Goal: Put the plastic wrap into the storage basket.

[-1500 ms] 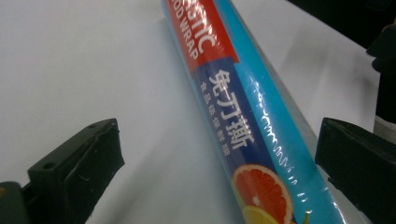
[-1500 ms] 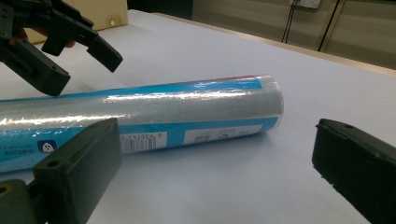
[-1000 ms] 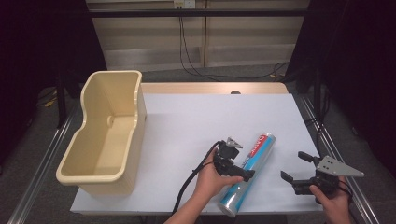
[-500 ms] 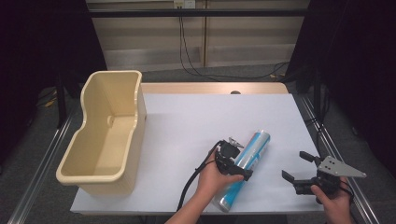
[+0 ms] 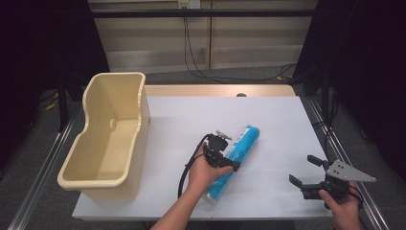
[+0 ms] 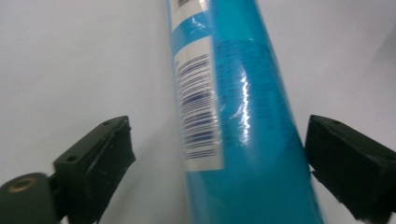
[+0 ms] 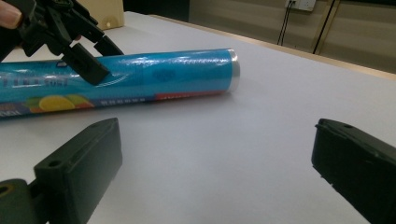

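Left gripper (image 5: 229, 154) sits over the long blue plastic-wrapped tube (image 5: 235, 159) lying flat on the white table (image 5: 268, 120), jaws just been closing, tube between them, the right one at the wrap, a gap showing at the left. Right gripper (image 5: 304, 171) rests well apart near the table's edge, jaws wide, nothing between them.

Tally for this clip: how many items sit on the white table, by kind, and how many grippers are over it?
Blue foil-wrapped cylindrical roll: 1
Beige plastic tub: 1
Handheld black two-jaw grippers: 2, the left gripper astride the roll with its jaws just closing, and the right gripper open
Total: 4
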Action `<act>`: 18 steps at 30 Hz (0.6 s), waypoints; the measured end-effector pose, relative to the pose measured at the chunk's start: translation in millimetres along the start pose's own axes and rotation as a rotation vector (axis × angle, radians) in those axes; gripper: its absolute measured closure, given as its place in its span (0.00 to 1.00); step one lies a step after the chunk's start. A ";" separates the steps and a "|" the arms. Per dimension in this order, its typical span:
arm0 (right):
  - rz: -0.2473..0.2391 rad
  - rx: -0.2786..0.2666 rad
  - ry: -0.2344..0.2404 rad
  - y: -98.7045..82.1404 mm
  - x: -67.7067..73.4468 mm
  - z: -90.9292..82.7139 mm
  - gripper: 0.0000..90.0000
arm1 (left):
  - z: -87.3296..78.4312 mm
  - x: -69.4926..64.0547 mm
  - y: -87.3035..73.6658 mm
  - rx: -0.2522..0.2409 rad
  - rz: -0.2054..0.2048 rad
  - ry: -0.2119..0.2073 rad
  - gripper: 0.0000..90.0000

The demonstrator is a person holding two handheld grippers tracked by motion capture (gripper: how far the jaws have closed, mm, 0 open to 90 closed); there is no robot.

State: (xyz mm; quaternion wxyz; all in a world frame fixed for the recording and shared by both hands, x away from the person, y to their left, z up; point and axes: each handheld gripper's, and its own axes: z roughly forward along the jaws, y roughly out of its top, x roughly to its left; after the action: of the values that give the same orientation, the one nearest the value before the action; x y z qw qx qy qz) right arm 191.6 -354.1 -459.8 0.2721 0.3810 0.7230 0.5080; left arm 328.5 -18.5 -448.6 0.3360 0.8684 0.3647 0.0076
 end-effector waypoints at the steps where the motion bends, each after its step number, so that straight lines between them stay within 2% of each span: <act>1: 0.001 0.001 -0.001 0.0 -0.1 -0.1 0.01 | 0.0 0.0 0.0 0.000 0.000 0.000 0.14; 2: 0.001 0.000 -0.001 0.0 -0.2 -0.2 0.01 | -2.1 6.0 1.6 0.025 -0.009 0.012 0.15; 3: 0.001 -0.002 -0.002 -0.1 -0.4 -0.4 0.01 | -3.3 9.1 2.2 0.030 -0.013 0.020 0.15; 6: 0.004 -0.002 -0.006 -0.1 -0.9 -1.1 0.01 | -6.0 15.6 2.8 0.031 -0.032 0.029 0.17; 8: 0.003 -0.003 -0.003 -0.4 -1.5 -1.1 0.01 | -8.7 26.1 1.9 0.021 -0.071 0.028 0.18; 10: 0.002 -0.002 -0.004 -0.3 -1.6 -1.2 0.01 | -9.2 32.8 1.5 0.028 -0.083 0.030 0.20; 12: 0.004 -0.004 -0.004 -0.2 -1.5 -1.5 0.01 | -10.9 38.1 3.4 0.053 -0.083 0.048 0.21; 14: 0.002 -0.001 -0.005 -0.3 -1.4 -1.3 0.01 | -14.7 43.4 5.9 0.051 -0.087 0.065 0.21; 17: -0.003 0.002 -0.004 -0.3 -1.3 -1.4 0.01 | -17.1 48.6 7.5 0.057 -0.094 0.069 0.29; 18: 0.000 0.001 -0.004 -0.3 -1.6 -1.4 0.01 | -17.6 50.6 8.3 0.073 -0.093 0.073 0.31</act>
State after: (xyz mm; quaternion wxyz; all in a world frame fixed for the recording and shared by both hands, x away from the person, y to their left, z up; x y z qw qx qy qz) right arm 191.3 -356.2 -459.6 0.2732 0.3819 0.7229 0.5068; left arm 366.3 19.7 -441.9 0.2905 0.8614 0.4165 0.0104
